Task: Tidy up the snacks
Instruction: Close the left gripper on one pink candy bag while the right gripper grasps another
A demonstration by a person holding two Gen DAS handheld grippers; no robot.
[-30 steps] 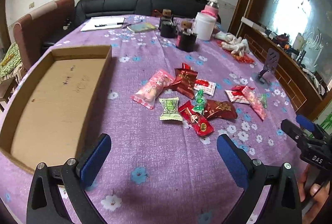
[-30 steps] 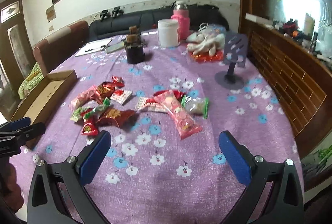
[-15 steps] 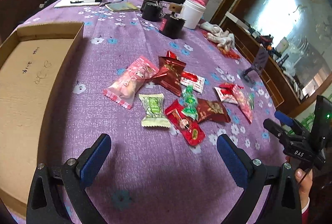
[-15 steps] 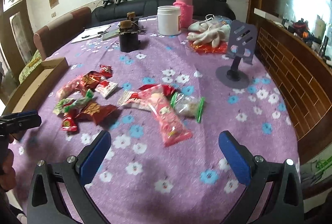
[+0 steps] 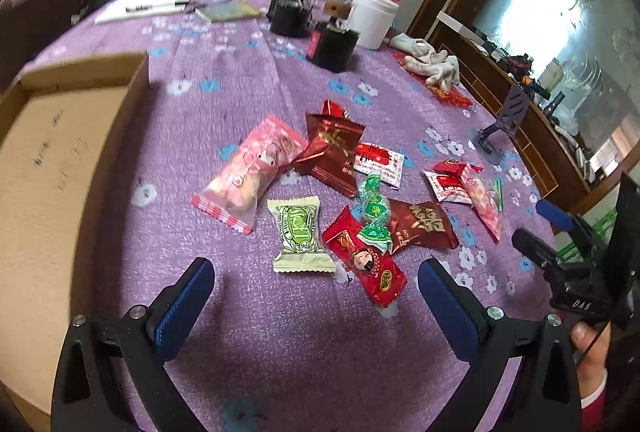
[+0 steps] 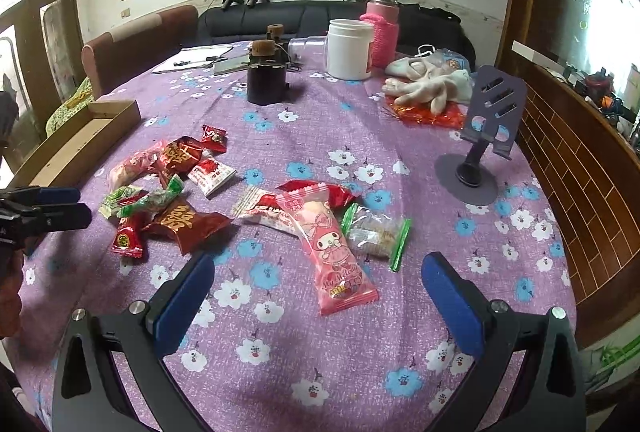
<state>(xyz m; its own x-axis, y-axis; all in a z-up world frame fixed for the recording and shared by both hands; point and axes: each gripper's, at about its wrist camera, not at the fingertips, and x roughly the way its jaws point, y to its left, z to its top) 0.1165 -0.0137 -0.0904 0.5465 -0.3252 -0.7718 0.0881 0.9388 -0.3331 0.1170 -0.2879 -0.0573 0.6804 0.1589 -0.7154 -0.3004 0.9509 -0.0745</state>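
Here, my left gripper (image 5: pixel 316 292) hangs over the bench (image 5: pixel 280 352), fingers wide, cardboard box (image 5: pixel 52 159) left, green candy (image 5: pixel 298 232) just ahead. My right gripper (image 6: pixel 318 284) gapes likewise, empty, above the pink snack pack (image 6: pixel 332 252).

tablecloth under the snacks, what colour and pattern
The tablecloth is purple, printed with small white and blue flowers; the right wrist view shows it best.

table (image 6: pixel 360 352): purple floral cloth | on it: snacks (image 5: pixel 320 191), cardboard box (image 5: pixel 60 171), phone stand (image 6: pixel 476 135)
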